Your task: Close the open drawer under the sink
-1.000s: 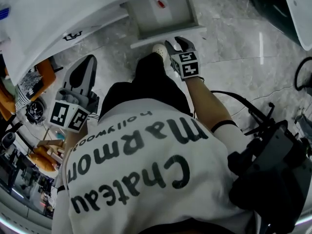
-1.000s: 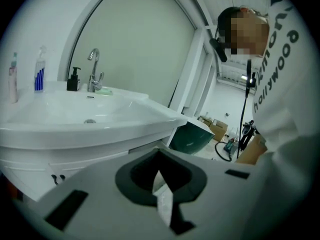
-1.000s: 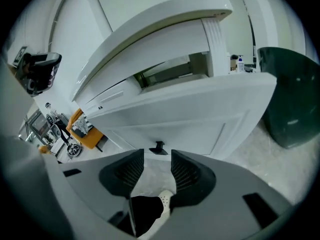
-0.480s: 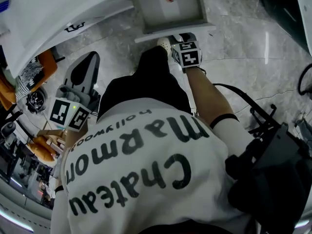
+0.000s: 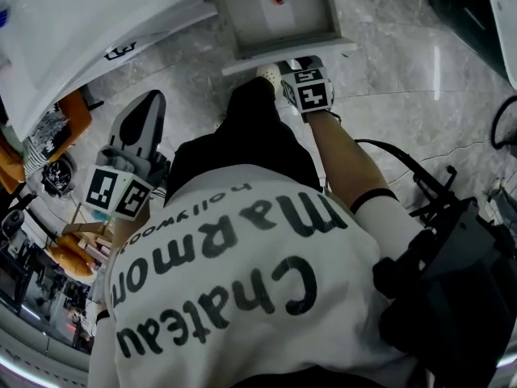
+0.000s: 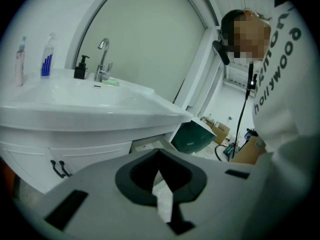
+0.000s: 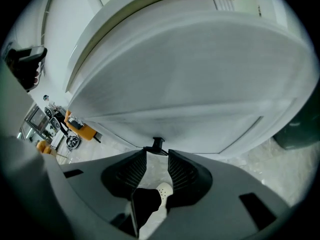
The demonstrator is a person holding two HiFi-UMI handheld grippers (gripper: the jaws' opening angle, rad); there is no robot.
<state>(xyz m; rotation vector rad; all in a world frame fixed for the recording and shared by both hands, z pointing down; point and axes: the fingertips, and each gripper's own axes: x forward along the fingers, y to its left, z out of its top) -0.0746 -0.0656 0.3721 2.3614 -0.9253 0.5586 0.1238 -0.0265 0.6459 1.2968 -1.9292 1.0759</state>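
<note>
We see the drawer [image 5: 266,57] pulled out under the sink [image 6: 90,99], its front edge over open floor [image 5: 396,71]. Our right gripper [image 5: 303,63] sits at that front. Its jaws are spread and have just been closing. Only its own view shows the handle [image 7: 157,145] at their tips, unpinched. Our left gripper [image 5: 150,102] hangs well aside, jaws pressed together.

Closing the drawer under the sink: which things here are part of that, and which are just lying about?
In the job: open drawer; its black handle; right claw, jaws just closing, handle between the tips, not gripped.
Lying about: faucet, pump bottle, green bin; left claw, shut and empty.
</note>
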